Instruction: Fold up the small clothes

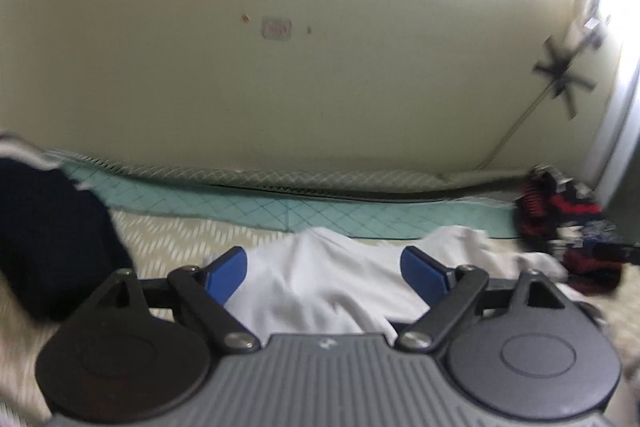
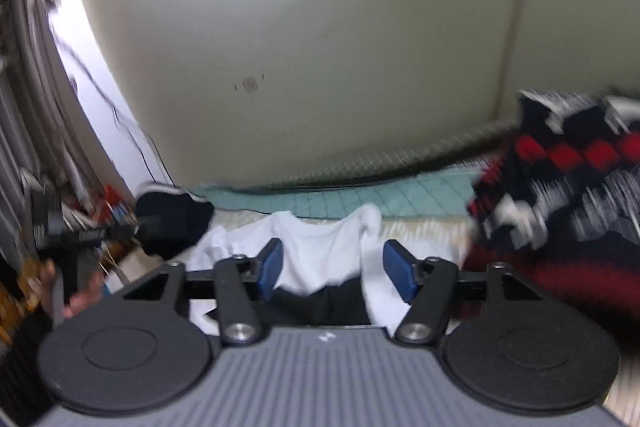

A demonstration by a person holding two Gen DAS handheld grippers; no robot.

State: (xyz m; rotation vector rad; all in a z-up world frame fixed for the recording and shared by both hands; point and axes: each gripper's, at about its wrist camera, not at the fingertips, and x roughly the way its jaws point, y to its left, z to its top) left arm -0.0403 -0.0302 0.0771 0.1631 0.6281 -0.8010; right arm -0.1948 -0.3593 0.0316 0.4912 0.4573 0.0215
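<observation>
A small white garment (image 1: 320,291) lies rumpled on the cream patterned bed cover (image 1: 168,235). My left gripper (image 1: 322,259) hovers over it, blue pads (image 1: 226,269) wide apart and touching no cloth. In the right wrist view the same white garment (image 2: 328,247) lies spread ahead, with a fold of it running down just inside the right pad (image 2: 400,269). My right gripper (image 2: 336,261) is open, and the cloth sits loosely between its fingers without being pinched. Something dark shows under the garment near the gripper's base.
A red, black and white knitted garment (image 1: 568,227) (image 2: 568,187) is heaped on the right. A dark navy garment (image 1: 52,239) (image 2: 172,215) lies on the left. A teal quilted blanket (image 1: 320,211) runs along the wall. A person's hand (image 2: 80,295) shows at the left edge.
</observation>
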